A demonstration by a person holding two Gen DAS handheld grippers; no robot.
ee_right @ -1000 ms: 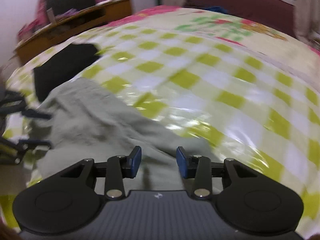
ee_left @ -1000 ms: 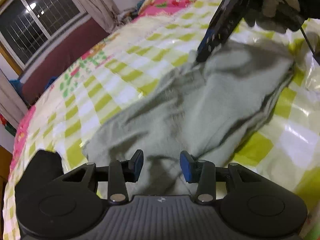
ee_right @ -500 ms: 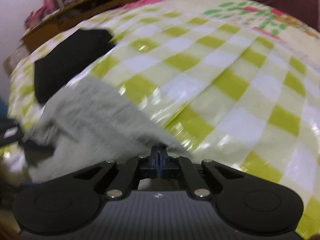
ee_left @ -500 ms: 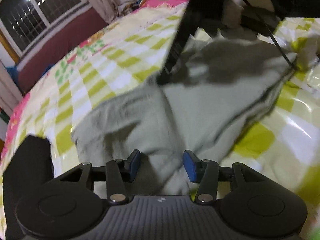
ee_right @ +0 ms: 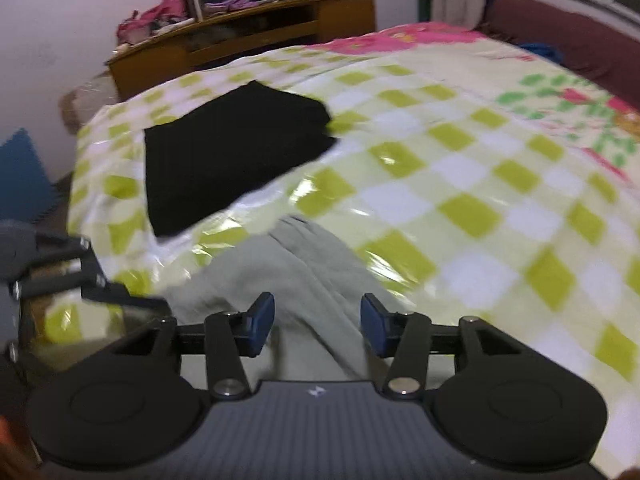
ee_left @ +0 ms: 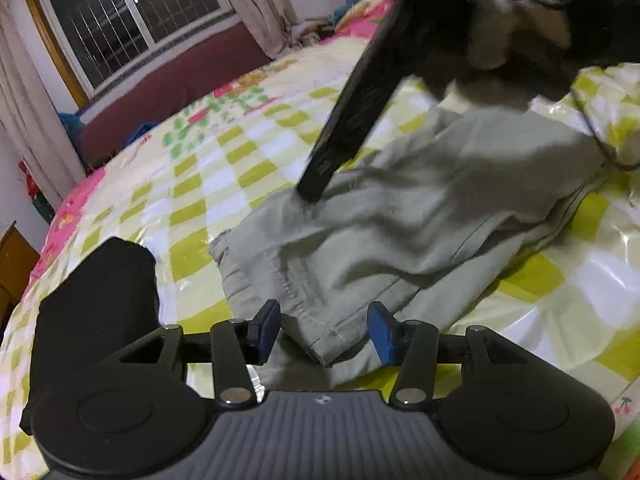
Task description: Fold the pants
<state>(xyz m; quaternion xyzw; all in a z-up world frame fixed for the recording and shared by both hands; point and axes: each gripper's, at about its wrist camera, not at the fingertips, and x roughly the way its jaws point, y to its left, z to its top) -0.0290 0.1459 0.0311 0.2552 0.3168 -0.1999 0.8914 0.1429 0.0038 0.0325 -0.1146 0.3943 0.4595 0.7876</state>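
Grey-green pants (ee_left: 420,216) lie folded over in a rumpled pile on the checked bedspread (ee_left: 224,184). My left gripper (ee_left: 323,332) is open, its blue pads on either side of a stitched corner of the pants. My right gripper (ee_right: 317,324) is open just above the pants (ee_right: 288,272). In the left wrist view the right gripper (ee_left: 316,186) comes down from above with its tip on the top layer. The left gripper's frame shows at the left edge of the right wrist view (ee_right: 56,276).
A folded black garment (ee_right: 228,152) lies on the bed beyond the pants, also in the left wrist view (ee_left: 96,312). A wooden headboard shelf (ee_right: 248,40) with clutter stands behind. A window (ee_left: 132,20) and curtains are at the far side.
My right gripper was shut on the pants' edge half a second ago and has opened, letting go. The pants' far layer has been laid over towards my left gripper.
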